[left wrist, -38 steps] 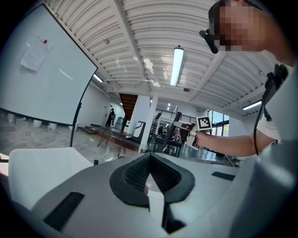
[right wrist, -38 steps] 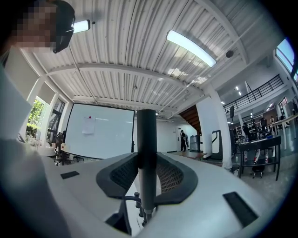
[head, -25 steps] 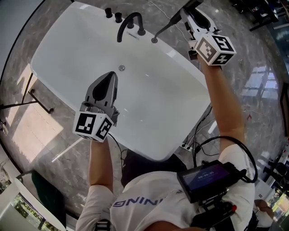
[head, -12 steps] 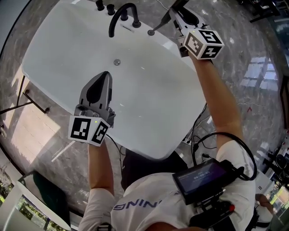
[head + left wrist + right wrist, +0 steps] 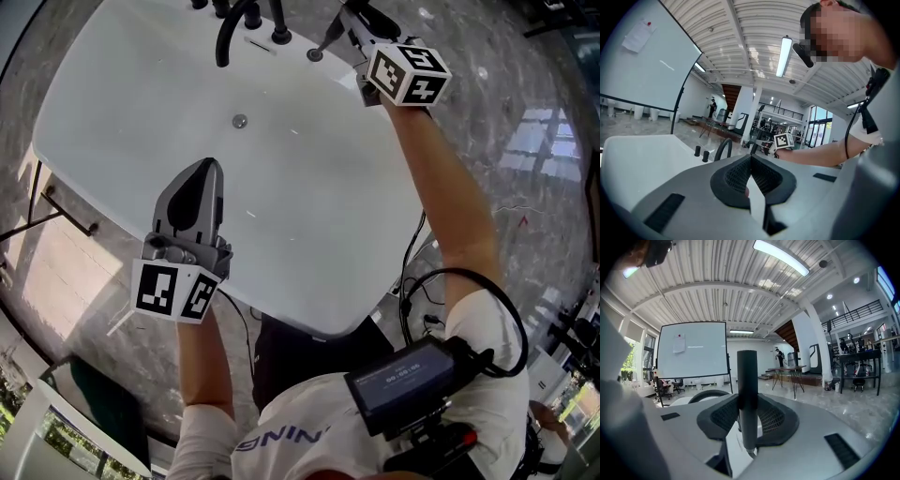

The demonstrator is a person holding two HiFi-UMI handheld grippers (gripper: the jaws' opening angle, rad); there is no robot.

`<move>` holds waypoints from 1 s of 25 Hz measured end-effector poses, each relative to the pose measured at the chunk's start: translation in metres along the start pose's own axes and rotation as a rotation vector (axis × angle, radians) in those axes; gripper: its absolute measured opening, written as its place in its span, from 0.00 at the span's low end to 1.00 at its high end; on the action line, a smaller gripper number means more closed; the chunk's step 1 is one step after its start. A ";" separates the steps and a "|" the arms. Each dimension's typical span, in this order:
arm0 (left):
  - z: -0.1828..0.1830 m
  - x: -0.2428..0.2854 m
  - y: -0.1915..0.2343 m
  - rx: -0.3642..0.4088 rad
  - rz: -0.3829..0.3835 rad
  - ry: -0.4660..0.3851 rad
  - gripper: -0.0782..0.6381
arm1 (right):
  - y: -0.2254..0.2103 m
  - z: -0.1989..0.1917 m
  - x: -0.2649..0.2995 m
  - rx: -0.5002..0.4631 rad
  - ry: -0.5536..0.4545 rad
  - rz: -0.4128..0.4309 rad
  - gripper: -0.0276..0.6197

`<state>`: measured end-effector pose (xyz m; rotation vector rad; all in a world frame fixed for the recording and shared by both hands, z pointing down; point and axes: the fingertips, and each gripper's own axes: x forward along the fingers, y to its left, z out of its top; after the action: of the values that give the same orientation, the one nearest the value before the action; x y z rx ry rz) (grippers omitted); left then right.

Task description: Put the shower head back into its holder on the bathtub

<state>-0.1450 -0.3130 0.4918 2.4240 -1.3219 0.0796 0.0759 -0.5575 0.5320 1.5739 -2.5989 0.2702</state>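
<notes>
Shower head (image 5: 747,376): slim, rigid dark stem, probably light and slick, so a mid-stem grip suits it. You are clamping it there in the right tool (image 5: 748,406), its tip hovering just at one o'clock of the holder (image 5: 315,55) on the bathtub (image 5: 309,187) rim. Left tool (image 5: 751,161) is sitting clenched on nothing.
</notes>
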 end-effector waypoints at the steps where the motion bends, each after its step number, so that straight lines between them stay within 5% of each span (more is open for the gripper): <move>1: -0.004 0.001 0.001 -0.004 -0.002 0.003 0.13 | -0.002 -0.008 0.003 0.002 0.005 -0.003 0.23; 25: -0.077 0.018 0.021 -0.037 -0.043 0.068 0.13 | -0.031 -0.127 0.064 0.049 0.047 -0.064 0.23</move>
<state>-0.1428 -0.3104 0.5736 2.3955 -1.2302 0.1239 0.0718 -0.6025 0.6703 1.6424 -2.5200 0.3645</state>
